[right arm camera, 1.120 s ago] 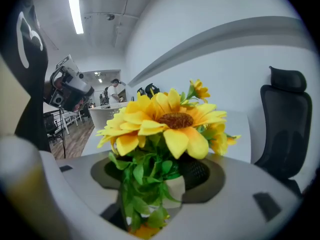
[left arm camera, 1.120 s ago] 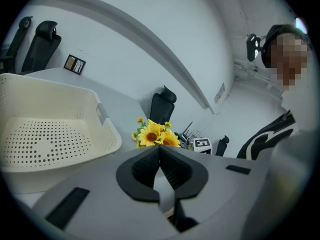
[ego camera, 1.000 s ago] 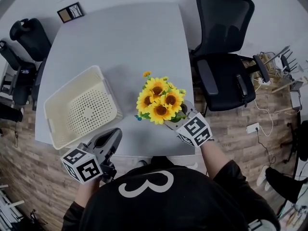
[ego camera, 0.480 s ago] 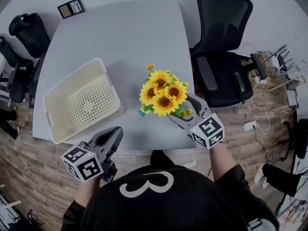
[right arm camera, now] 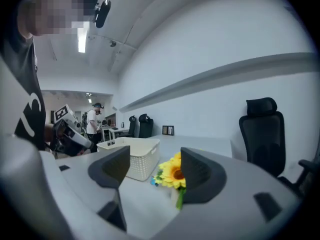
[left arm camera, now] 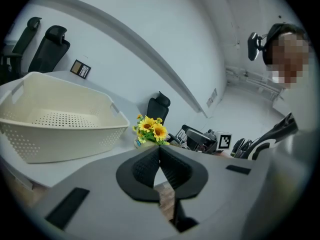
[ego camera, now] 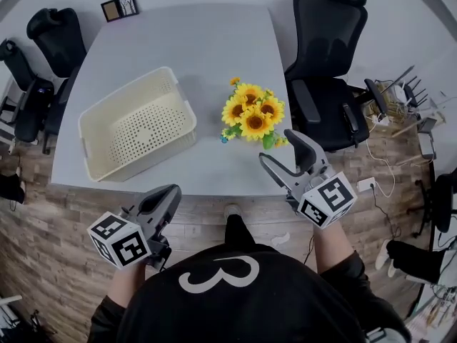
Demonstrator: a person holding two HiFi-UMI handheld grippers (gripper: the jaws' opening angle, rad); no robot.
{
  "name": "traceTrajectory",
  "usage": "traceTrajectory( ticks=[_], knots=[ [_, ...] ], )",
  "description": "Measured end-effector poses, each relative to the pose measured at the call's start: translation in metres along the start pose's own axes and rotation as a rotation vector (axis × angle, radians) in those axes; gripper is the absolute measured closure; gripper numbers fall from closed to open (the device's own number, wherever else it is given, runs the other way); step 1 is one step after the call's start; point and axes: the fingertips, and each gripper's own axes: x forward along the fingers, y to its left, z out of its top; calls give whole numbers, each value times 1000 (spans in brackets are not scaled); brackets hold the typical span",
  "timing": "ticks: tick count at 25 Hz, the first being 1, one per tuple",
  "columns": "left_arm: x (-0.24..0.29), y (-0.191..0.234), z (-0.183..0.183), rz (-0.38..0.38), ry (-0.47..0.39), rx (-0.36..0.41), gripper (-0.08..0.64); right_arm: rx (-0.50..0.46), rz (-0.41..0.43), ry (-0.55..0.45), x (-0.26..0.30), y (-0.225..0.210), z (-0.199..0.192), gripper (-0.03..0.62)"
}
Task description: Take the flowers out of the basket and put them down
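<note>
A bunch of yellow sunflowers [ego camera: 251,113] stands on the grey table [ego camera: 200,41], right of the empty cream basket [ego camera: 127,91]. My right gripper [ego camera: 276,145] is open, pulled back near the table's front edge. Its jaws have just been closing a little, with nothing between them. In the right gripper view the flowers [right arm camera: 172,174] stand beyond the right gripper [right arm camera: 152,166], with the basket [right arm camera: 135,156] to their left. My left gripper [ego camera: 171,191] is shut and empty, off the table's front edge. The left gripper [left arm camera: 159,151] looks toward the basket [left arm camera: 60,119] and flowers [left arm camera: 151,129].
Black office chairs stand to the right [ego camera: 328,84] and left [ego camera: 50,41] of the table. A small framed picture [ego camera: 119,7] lies at the far table corner. Wooden floor [ego camera: 50,249] lies below the front edge. Another person [right arm camera: 95,116] stands far off.
My right gripper has let go of the flowers and drawn back and up toward me, leaving them on the table. My left gripper has shifted slightly.
</note>
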Motion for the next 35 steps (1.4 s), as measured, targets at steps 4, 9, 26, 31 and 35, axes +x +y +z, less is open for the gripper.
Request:
traceTrajectory(
  ticks=[4,9,26,31,35],
  knots=[
    [-27,-18,-5,-36,-17,30,548,24,33,-60,-14,56,21,327],
    [-57,-45,-17,-88,-39,94,548,10,84,-93,-41,120,34,512],
    [-110,-110,-56,-198,-42,203,548,57,305,-39,-102,253,22,583],
    [-115,-119,-65,-206,-28,238,548,54,305,-25,-107,264,16,583],
    [-116,-124,-68,-211,-26,247,548,67,316,-21,-110,269,11,583]
  ],
)
